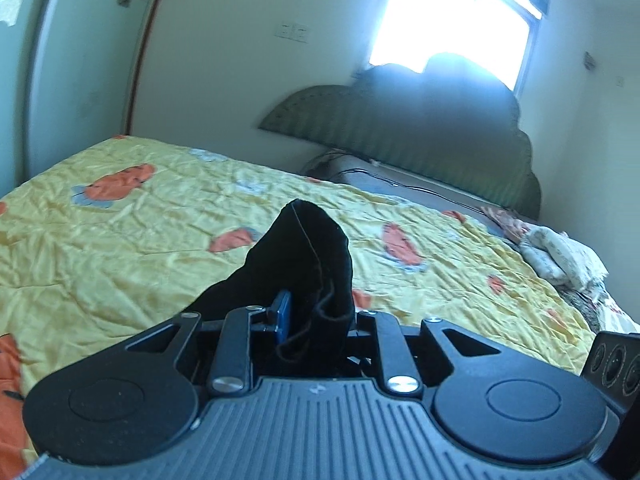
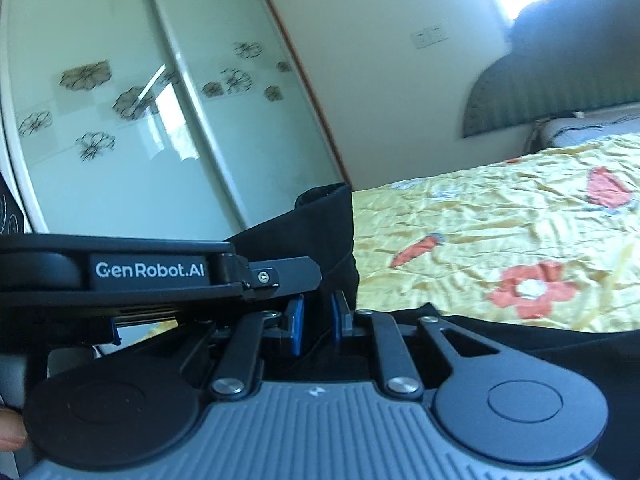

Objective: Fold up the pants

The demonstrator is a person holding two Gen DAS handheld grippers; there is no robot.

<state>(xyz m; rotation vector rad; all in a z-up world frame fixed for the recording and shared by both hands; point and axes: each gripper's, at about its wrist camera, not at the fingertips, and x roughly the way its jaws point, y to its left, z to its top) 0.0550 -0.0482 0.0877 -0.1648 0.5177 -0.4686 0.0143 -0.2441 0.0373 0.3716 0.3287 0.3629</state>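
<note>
1. The left gripper point(image 1: 310, 320) stood nearly closed on a bunch of the black pants point(image 1: 304, 268); one blue pad point(image 1: 283, 314) showed, while the other was buried under the cloth.
2. That bunch rose in a peak above the fingers, well over the yellow quilt point(image 1: 120, 248), so the pants were lifted off the bed here and not lying on it.
3. The right gripper point(image 2: 316, 320) was also nearly closed, with both blue pads point(image 2: 297, 322) visible and a black fold of pants point(image 2: 332, 232) pinched between them.
4. From the right wrist, more black cloth trailed off to the right point(image 2: 540, 344) along the lower edge of the quilt point(image 2: 500, 216); where it ended was cut off by the gripper body and the frame.
5. A second gripper body marked GenRobot.AI point(image 2: 150, 270) crossed the right wrist view on the left, just beside the held fold; its own fingertips were hidden behind the cloth.
6. A fingertip point(image 2: 10, 432) showed at the far left edge, mostly out of frame.
7. The headboard point(image 1: 400, 120) was blurred and dark against the glaring window point(image 1: 452, 20); whatever sat on top of it could not be made out.
8. A crumpled pale cloth point(image 1: 560, 256) lay at the bed's right side, partly cut off.
9. The wardrobe doors point(image 2: 140, 100) bore flower prints and reflections.
</note>
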